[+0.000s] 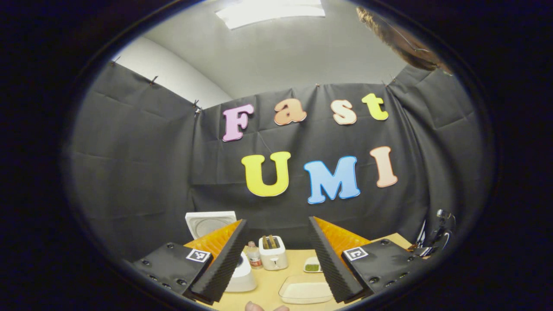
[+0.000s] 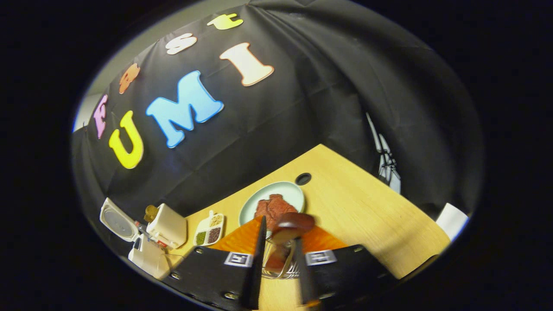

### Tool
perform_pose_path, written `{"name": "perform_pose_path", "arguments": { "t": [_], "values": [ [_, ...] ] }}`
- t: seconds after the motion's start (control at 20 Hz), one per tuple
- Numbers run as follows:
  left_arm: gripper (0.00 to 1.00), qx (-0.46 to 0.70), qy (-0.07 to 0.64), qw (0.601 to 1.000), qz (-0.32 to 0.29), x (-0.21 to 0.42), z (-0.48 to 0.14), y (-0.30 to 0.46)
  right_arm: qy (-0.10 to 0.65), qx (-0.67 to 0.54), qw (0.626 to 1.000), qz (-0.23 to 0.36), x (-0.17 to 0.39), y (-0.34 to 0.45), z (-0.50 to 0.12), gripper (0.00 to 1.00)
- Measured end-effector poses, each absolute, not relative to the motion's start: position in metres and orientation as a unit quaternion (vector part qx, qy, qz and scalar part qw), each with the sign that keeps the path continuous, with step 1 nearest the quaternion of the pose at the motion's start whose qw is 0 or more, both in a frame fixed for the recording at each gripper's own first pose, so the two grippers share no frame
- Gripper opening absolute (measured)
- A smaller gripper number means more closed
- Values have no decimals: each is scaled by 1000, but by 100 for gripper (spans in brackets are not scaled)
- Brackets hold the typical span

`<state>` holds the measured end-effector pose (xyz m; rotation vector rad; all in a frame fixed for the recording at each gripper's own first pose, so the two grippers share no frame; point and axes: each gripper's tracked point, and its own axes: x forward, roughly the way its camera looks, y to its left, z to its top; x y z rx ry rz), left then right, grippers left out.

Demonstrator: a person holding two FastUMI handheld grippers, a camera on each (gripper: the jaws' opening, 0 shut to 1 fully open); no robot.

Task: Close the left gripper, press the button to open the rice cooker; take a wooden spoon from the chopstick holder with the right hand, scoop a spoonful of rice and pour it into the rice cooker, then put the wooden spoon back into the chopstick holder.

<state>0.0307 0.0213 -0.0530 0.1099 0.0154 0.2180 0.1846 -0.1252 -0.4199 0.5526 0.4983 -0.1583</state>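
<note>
Above the wire chopstick holder (image 2: 281, 263), the right hand-held gripper (image 2: 278, 259) clamps the wooden spoon (image 2: 290, 226); left hand-held gripper (image 1: 276, 259) gapes wide, the open-lidded rice cooker (image 1: 239, 270) at the surface's (image 1: 272, 280) left edge

White rice cooker (image 1: 239, 272), cream toaster (image 1: 273, 252) — pale-green plate (image 2: 276, 192) (reddish meat (image 2: 273, 208)).

Left fingers (image 1: 224, 259) partly hide the rice cooker (image 1: 239, 272).

Left gripper view: level, raised, facing booth wall across worktop (image 1: 276, 276). Right gripper view: tilted, close above worktop (image 2: 354, 203). Shared: rice cooker (image 1: 242, 270) (image 2: 149, 255), toaster (image 1: 273, 252) (image 2: 170, 225).
</note>
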Motion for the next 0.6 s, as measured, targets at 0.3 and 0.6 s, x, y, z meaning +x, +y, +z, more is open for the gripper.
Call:
{"name": "perform_pose_path", "arguments": {
  "t": [0.3,0.6],
  "values": [
    [96,45,2,992,118,21,-54,38,220,247,943,-38,185,-106,-364,23],
    [96,24,3,992,125,11,-64,67,189,194,958,92,176,-2,-258,23]
  ]
}}
